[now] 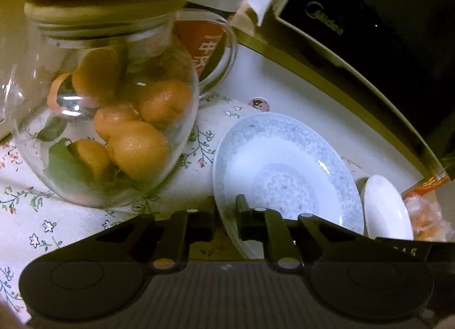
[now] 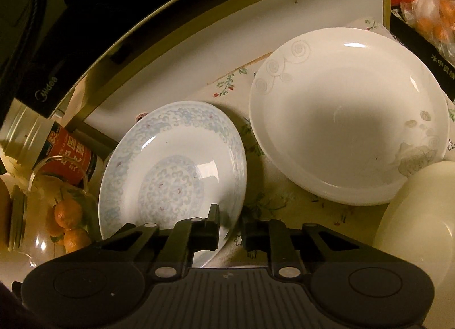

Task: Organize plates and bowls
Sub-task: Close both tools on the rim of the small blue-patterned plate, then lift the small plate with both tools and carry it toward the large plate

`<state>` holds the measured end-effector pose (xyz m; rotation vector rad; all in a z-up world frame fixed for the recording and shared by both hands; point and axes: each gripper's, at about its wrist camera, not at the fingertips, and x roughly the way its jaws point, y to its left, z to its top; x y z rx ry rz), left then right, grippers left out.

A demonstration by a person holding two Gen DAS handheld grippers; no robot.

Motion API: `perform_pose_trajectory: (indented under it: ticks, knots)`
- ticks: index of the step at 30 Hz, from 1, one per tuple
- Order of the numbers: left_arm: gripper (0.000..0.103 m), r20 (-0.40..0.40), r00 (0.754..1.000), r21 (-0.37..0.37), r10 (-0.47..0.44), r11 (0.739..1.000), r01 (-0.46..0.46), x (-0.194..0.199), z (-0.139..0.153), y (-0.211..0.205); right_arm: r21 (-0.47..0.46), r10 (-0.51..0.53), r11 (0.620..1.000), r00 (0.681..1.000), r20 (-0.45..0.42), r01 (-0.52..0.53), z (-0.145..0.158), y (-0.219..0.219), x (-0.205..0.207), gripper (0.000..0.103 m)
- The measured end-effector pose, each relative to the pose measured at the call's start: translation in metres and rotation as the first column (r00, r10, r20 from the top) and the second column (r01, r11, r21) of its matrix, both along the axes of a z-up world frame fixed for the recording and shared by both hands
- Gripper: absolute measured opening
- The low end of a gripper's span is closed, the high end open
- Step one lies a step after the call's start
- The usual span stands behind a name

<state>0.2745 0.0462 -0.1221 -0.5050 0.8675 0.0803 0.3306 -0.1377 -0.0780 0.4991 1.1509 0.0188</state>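
Note:
A blue-patterned plate (image 1: 287, 169) is held tilted above the floral tablecloth (image 1: 42, 223). My left gripper (image 1: 226, 222) is shut on its left rim. My right gripper (image 2: 230, 229) is shut on its right rim; the plate (image 2: 173, 169) fills the lower left of the right wrist view. A larger cream plate (image 2: 347, 118) with swirl decoration lies on the cloth to the right, and a cream bowl (image 2: 421, 226) sits at the lower right. In the left wrist view a white dish (image 1: 386, 209) shows edge-on to the right of the plate.
A glass jar of tangerines (image 1: 108, 118) with a wooden lid stands close on the left, also in the right wrist view (image 2: 57, 215). A red-labelled canister (image 2: 65, 155), a glass mug (image 1: 216, 53), a black appliance (image 1: 369, 16) and a bag of oranges (image 2: 432, 13) surround the plates.

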Motion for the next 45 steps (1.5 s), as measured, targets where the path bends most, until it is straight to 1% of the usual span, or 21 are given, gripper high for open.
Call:
perform_pose_trajectory:
  ticks: [2,5,7,9,14,25,29,34,45]
  knots:
    - [0.011,0.003,1.000,0.006,-0.009,1.000,0.009,-0.001,0.001,0.000,-0.011,0.009,1.000,1.000,0.008,-0.009,0.001,0.002,-0.001,0.014]
    - [0.010,0.011,1.000,0.040,-0.025,0.999,0.025,-0.005,0.005,-0.003,-0.017,0.024,1.000,1.000,0.019,-0.024,0.004,0.001,-0.004,0.013]
    - [0.010,0.010,1.000,0.039,-0.029,0.999,0.029,-0.006,0.009,-0.003,-0.013,0.026,1.000,0.999,0.025,-0.025,0.006,-0.001,-0.004,0.013]
    - [0.010,0.009,0.999,0.054,-0.037,0.998,0.037,-0.006,0.011,-0.004,-0.014,0.026,1.000,0.999,0.024,-0.026,0.008,-0.002,-0.005,0.013]
    - [0.010,0.002,0.999,0.059,-0.036,0.998,0.036,-0.005,0.012,-0.002,-0.005,0.030,1.000,0.999,0.020,-0.030,0.008,-0.004,-0.007,0.013]
    - [0.010,0.017,0.998,0.114,-0.053,0.992,0.050,-0.006,0.022,-0.009,0.016,0.031,0.999,0.999,0.041,-0.032,0.009,-0.009,-0.005,0.013]
    - [0.011,0.018,0.998,0.121,-0.056,0.991,0.053,-0.008,0.025,-0.012,0.021,0.031,0.999,0.999,0.043,-0.032,0.008,-0.013,-0.007,0.013]
    - [0.011,0.026,0.998,0.121,-0.054,0.991,0.051,-0.013,0.031,-0.015,0.024,0.032,0.999,0.998,0.052,-0.033,0.014,-0.016,-0.009,0.013]
    - [0.011,0.070,0.995,0.134,-0.073,0.989,0.063,-0.030,0.053,-0.023,0.013,0.032,0.999,0.994,0.103,-0.034,0.030,-0.020,-0.020,0.013]
